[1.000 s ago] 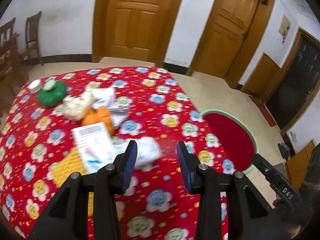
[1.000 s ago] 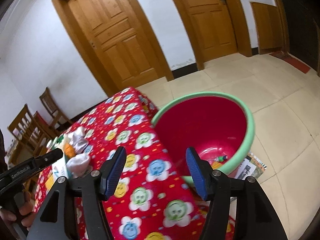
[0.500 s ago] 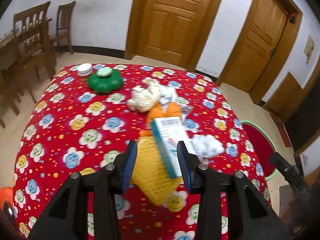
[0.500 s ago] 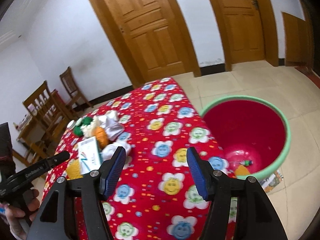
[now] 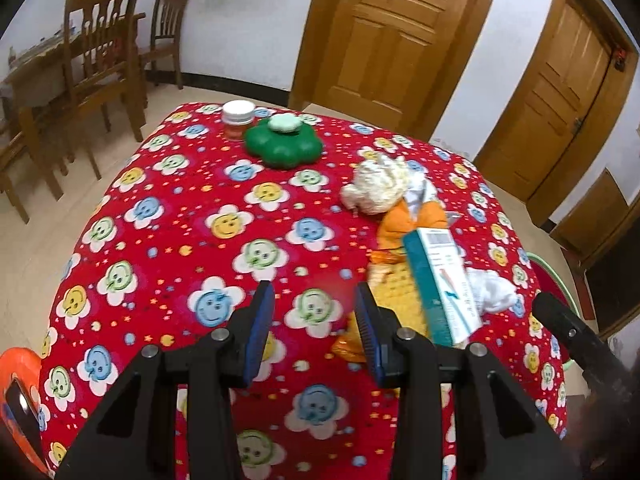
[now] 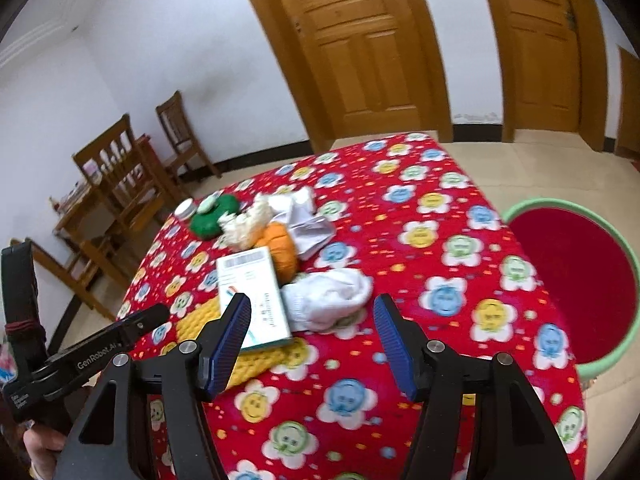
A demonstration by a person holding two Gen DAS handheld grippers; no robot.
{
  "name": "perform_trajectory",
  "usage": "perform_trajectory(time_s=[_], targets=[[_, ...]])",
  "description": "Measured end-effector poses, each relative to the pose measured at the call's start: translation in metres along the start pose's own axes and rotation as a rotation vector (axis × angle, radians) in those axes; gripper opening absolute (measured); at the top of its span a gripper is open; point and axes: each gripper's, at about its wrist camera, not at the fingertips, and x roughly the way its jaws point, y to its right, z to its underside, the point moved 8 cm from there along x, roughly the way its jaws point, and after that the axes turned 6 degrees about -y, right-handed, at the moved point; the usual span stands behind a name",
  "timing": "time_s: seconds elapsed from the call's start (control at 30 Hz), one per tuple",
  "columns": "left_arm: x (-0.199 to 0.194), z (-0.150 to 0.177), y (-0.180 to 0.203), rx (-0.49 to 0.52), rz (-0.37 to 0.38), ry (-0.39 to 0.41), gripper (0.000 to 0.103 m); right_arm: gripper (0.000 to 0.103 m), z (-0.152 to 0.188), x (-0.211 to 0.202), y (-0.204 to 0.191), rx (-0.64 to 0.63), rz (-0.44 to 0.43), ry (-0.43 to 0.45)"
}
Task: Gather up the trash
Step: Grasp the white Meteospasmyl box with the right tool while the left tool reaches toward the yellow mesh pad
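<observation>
The white crumpled tissue (image 6: 326, 294) lay on the red flowered tablecloth (image 6: 440, 216), at 12 o'clock from the right gripper (image 6: 312, 336), whose jaws stood wide and empty, probably aimed to take it. The red bin (image 6: 576, 280) waited at 3 o'clock. The left gripper (image 5: 310, 334), half open and empty, hovered over bare cloth. A second earlier, the right view faced the bin.

Even indoor light, slight motion blur, fisheye-bent edges, dark corners.
</observation>
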Motion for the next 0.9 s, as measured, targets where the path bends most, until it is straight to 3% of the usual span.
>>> perform_trajectory(time_s=[0.37, 0.6, 0.83, 0.9], targets=[[0.01, 0.004, -0.033, -0.063, -0.015, -0.016, 0.041, 0.065, 0.006, 0.045, -0.041, -0.089, -0.038, -0.08], [0.015, 0.007, -0.042, -0.087, -0.007, -0.027, 0.041, 0.065, 0.01, 0.071, -0.042, -0.104, -0.009, -0.133], [0.015, 0.007, -0.041, -0.087, 0.003, -0.027, 0.041, 0.065, 0.02, 0.082, -0.042, -0.069, -0.058, -0.172], [0.014, 0.007, -0.039, -0.083, 0.005, -0.026, 0.041, 0.06, 0.019, 0.08, -0.041, -0.06, -0.069, -0.166]])
